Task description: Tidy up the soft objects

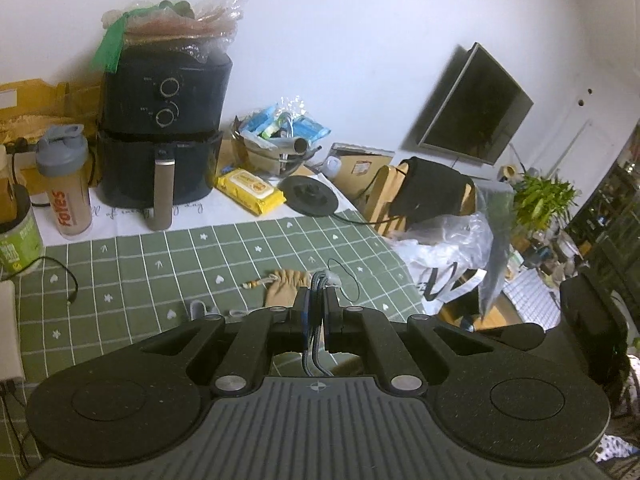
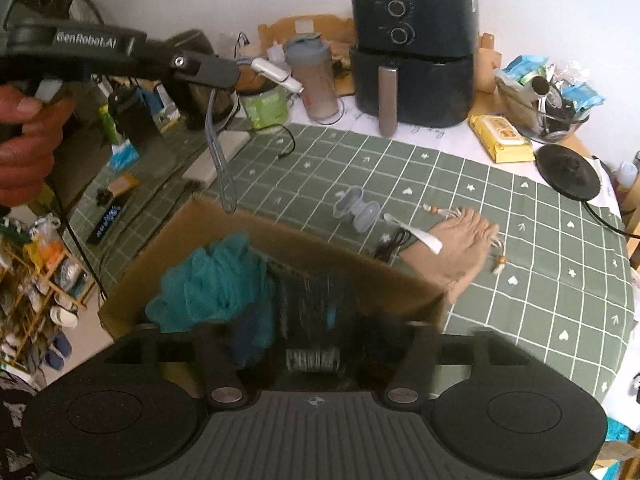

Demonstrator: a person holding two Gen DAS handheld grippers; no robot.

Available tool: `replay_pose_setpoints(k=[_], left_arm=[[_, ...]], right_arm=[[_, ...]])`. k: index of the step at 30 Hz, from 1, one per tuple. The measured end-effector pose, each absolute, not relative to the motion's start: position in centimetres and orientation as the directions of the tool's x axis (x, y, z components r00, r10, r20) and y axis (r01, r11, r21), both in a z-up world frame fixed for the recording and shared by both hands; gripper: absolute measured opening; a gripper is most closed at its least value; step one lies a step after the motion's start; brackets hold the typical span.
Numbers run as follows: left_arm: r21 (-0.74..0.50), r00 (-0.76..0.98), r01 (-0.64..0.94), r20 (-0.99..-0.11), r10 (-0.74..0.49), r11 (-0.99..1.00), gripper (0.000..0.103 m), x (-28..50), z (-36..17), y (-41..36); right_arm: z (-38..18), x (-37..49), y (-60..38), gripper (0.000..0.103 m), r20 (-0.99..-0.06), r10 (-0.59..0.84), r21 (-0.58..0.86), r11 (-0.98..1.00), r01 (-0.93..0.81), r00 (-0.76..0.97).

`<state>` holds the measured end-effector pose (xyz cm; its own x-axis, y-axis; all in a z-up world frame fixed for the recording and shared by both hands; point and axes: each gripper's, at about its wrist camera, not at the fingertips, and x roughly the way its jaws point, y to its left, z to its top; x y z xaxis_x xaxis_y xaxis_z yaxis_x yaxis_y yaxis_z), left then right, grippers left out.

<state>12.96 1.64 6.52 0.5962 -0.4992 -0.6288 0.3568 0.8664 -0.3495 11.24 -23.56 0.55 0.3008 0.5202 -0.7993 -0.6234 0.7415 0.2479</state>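
My left gripper (image 1: 317, 300) is shut on a grey braided cable (image 1: 314, 332) and holds it above the table. In the right wrist view the left gripper (image 2: 216, 76) hangs the cable (image 2: 220, 160) over the far-left corner of a cardboard box (image 2: 304, 248). A teal mesh sponge (image 2: 212, 280) lies in the box. A tan drawstring pouch (image 2: 468, 248) lies on the green checked cloth (image 2: 540, 280) beside the box; it also shows in the left wrist view (image 1: 286, 290). My right gripper (image 2: 312, 332) is over the box, its fingers blurred and dark.
A clear earbud case (image 2: 356, 206), a white strap (image 2: 416, 232) and a black cable (image 2: 394, 246) lie near the pouch. A black air fryer (image 1: 160, 128), shaker bottle (image 1: 66, 184), yellow wipes pack (image 1: 250, 190), black round base (image 1: 310, 196) and a bowl of packets (image 1: 276, 140) stand behind.
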Motion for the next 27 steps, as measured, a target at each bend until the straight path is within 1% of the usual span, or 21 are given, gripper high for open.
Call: replay_pose_setpoints(k=[1,3,5,19,24,26,27], left_arm=[[-0.351,0.594,0.355,-0.631,-0.499,0.867,0.007,12.7,6.4,1.6],[-0.356,0.590,0.354,-0.633,-0.502,0.865,0.007,12.1,6.2,1.5],[-0.361,0.585,0.352,-0.635,-0.504,0.864,0.007,11.6,6.0,1.3],[-0.394,0.521,0.394,-0.649,-0.555,0.831,0.007,10.2,4.5,-1.4],[-0.431,0.458,0.457,-0.636,-0.621,0.778,0.007,9.8,3.6,-3.1],[-0.401,0.427,0.478,-0.671,-0.606,0.782,0.012,9.6,3.0,-4.1],[-0.379,0.418,0.480,-0.694,-0.586,0.791,0.021,9.6,2.5,-4.4]], right_arm=[[0.5,10.8,-23.5,0.087,-0.798,0.524,0.247,0.736,-0.631,0.299],[0.5,10.2,-23.7,0.091,-0.792,0.532,0.249,0.729,-0.638,0.299],[0.6,9.7,-23.9,0.098,-0.787,0.535,0.246,0.728,-0.639,0.307],[1.1,8.5,-26.9,0.098,-0.791,0.487,0.225,0.794,-0.565,0.370],[1.2,8.1,-27.7,0.098,-0.790,0.475,0.225,0.813,-0.538,0.387],[1.2,8.0,-27.9,0.098,-0.794,0.467,0.222,0.818,-0.530,0.389],[1.1,7.9,-27.9,0.098,-0.796,0.464,0.219,0.821,-0.528,0.390]])
